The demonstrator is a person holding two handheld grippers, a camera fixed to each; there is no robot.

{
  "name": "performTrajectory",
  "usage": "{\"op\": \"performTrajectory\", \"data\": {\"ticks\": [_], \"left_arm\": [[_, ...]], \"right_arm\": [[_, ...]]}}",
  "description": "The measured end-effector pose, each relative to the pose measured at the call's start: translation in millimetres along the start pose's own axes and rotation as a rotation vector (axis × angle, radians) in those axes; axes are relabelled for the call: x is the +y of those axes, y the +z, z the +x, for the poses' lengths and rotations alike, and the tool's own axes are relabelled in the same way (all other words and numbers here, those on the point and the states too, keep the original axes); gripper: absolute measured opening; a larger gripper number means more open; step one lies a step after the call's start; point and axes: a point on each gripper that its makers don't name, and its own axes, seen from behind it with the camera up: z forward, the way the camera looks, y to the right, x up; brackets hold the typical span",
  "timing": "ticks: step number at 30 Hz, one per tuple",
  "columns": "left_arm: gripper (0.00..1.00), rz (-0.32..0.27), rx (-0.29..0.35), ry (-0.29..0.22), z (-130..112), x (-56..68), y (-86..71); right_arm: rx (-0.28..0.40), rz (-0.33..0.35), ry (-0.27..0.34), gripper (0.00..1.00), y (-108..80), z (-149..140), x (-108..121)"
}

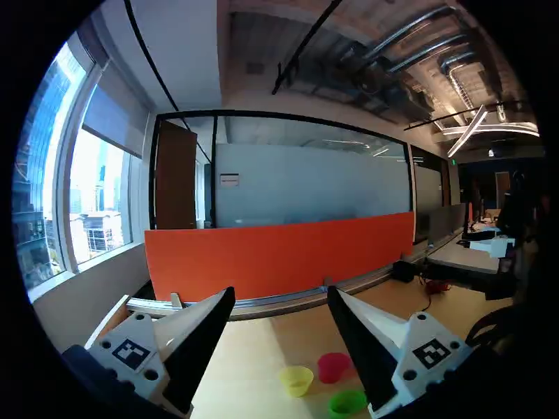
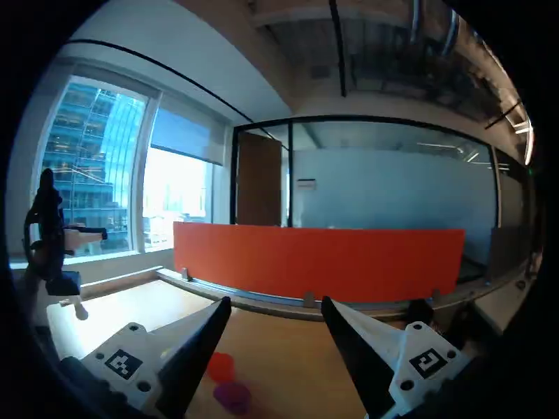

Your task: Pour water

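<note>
While left gripper view shows yellow cup (image 1: 296, 380), right gripper view: purple (image 2: 233, 396).

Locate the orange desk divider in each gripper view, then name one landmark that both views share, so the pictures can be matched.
Left gripper view: the orange divider spans the middle of the picture, standing at the far edge of the wooden desk.
Right gripper view: the orange divider runs across the centre, reaching towards the right side.
Shared landmark: the brown door, rising just behind the divider's left end.
</note>
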Motion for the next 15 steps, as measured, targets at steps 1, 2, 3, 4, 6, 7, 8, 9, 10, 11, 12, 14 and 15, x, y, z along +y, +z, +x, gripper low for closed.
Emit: {"op": "performTrajectory", "data": {"ticks": [1, 2, 3, 4, 6, 7, 8, 9, 10, 11, 12, 14, 15], "left_arm": [[0.98, -0.018, -0.001, -0.001, 0, 4.2, 0.8], [0.98, -0.038, -0.003, -0.002, 1, 8.9, 1.8], [0.98, -0.057, -0.002, 0.000, 1, 13.4, 2.2], [0.98, -0.077, -0.001, 0.004, 2, 18.0, 2.4], [0.98, -0.115, 0.001, 0.014, 3, 27.4, 2.6], [0.98, -0.129, 0.002, 0.020, 4, 31.4, 2.4], [0.98, -0.145, 0.003, 0.027, 4, 35.9, 2.2], [0.98, -0.158, 0.002, 0.032, 4, 39.8, 2.1], [0.98, -0.171, 0.002, 0.036, 3, 43.7, 2.1], [0.98, -0.185, 0.001, 0.041, 3, 48.0, 2.1], [0.98, -0.194, 0.000, 0.044, 2, 51.1, 2.4], [0.98, -0.212, -0.002, 0.048, -1, 57.0, 3.5], [0.98, -0.218, -0.004, 0.049, -2, 58.8, 3.9]], "right_arm": [[0.006, 0.021, -0.002, 1.00, -0.8, 2, -4], [0.012, 0.044, -0.005, 1.00, -1.6, 4, -9], [0.016, 0.063, -0.009, 1.00, -2.5, 6, -13], [0.018, 0.081, -0.014, 1.00, -3.4, 7, -17], [0.022, 0.119, -0.022, 1.00, -5.2, 10, -26], [0.023, 0.137, -0.022, 1.00, -5.9, 11, -30], [0.024, 0.158, -0.022, 1.00, -6.8, 13, -36], [0.024, 0.178, -0.020, 1.00, -7.5, 13, -40], [0.024, 0.200, -0.017, 1.00, -8.2, 13, -45], [0.025, 0.224, -0.013, 1.00, -9.0, 14, -50], [0.024, 0.241, -0.010, 1.00, -9.2, 13, -54], [0.021, 0.269, -0.005, 1.00, -9.0, 13, -59], [0.019, 0.279, -0.006, 1.00, -8.6, 12, -61]]}}
